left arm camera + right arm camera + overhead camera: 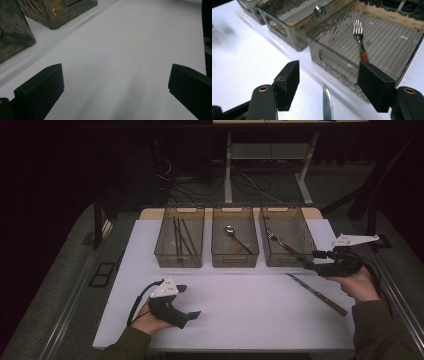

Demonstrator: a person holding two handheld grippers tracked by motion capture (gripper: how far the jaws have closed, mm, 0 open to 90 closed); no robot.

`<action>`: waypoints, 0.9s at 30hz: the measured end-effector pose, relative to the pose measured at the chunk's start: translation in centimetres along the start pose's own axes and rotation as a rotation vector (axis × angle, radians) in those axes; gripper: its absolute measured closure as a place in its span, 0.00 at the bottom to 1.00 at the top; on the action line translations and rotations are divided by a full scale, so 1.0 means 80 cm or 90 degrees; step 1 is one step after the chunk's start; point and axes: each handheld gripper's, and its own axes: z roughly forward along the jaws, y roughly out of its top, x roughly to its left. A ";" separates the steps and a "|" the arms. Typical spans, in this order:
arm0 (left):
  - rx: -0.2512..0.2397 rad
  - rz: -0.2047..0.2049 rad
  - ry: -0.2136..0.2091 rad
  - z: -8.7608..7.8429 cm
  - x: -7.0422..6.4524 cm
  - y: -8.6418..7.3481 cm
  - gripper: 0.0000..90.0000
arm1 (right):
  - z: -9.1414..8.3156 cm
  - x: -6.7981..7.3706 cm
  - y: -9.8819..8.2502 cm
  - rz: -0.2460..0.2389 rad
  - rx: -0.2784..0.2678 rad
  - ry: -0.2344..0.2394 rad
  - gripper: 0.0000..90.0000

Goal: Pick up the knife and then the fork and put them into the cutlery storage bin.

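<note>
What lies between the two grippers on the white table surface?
Bare white surface between the left gripper and the knife, which lies on the table beside the right gripper, per the high view.

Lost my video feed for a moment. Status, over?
Left gripper open, empty, low over the mat. Right gripper open, poised over the knife tip. Fork in right bin. Nothing in the way.

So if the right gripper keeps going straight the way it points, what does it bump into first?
Probably the near wall of the right bin, the one holding the fork. The right gripper is open, with the knife tip lying below between its jaws. Depth is hard to judge.
</note>
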 end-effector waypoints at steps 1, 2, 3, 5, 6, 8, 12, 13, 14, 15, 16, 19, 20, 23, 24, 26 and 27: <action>0.002 0.000 -0.001 0.000 0.000 0.000 0.00 | 0.000 0.002 -0.004 -0.001 0.000 0.000 0.38; 0.001 0.000 0.000 0.001 0.000 0.000 0.00 | 0.000 0.003 -0.007 -0.001 0.003 0.002 0.38; 0.001 -0.001 0.000 0.001 -0.001 0.000 0.00 | -0.001 0.004 -0.011 -0.003 0.002 0.004 0.38; -0.001 -0.002 0.001 0.001 -0.001 0.000 0.00 | -0.002 0.006 -0.018 -0.003 0.003 0.005 0.38; 0.001 -0.003 0.001 0.000 0.000 0.000 0.00 | -0.002 0.007 -0.021 -0.002 0.003 0.008 0.38; -0.003 -0.005 0.002 0.001 0.000 0.000 0.00 | -0.003 0.008 -0.029 -0.003 0.006 0.007 0.40; -0.003 -0.006 0.002 0.001 0.000 0.000 0.00 | -0.005 0.009 -0.042 -0.002 0.021 0.005 0.41; -0.003 -0.006 0.003 0.001 0.000 0.000 0.00 | -0.005 0.010 -0.044 -0.003 0.021 0.004 0.42; -0.003 -0.005 0.003 0.001 0.000 0.000 0.00 | -0.006 0.010 -0.047 -0.004 0.023 0.004 0.43; -0.003 -0.006 0.003 0.001 0.000 0.000 0.00 | -0.007 0.010 -0.049 -0.004 0.024 0.002 0.44; -0.003 -0.005 0.003 0.001 0.000 0.000 0.00 | -0.007 0.009 -0.052 -0.004 0.026 -0.001 0.45; 0.000 -0.003 0.002 0.000 0.000 0.000 0.00 | -0.010 0.008 -0.062 0.000 0.041 -0.003 0.47; -0.001 -0.003 0.002 0.001 0.000 0.000 0.00 | -0.011 0.007 -0.066 0.002 0.045 -0.003 0.48; -0.002 -0.003 0.002 0.001 0.000 0.000 0.00 | -0.015 0.004 -0.076 0.007 0.059 -0.008 0.52; -0.002 -0.003 0.003 0.001 0.000 0.000 0.00 | -0.016 0.003 -0.079 0.009 0.062 -0.010 0.53; -0.001 -0.003 0.002 0.001 -0.001 0.000 0.00 | -0.018 0.001 -0.085 0.011 0.070 -0.010 0.56; -0.001 -0.003 0.002 0.001 -0.001 0.001 0.00 | -0.018 0.001 -0.088 0.012 0.074 -0.012 0.58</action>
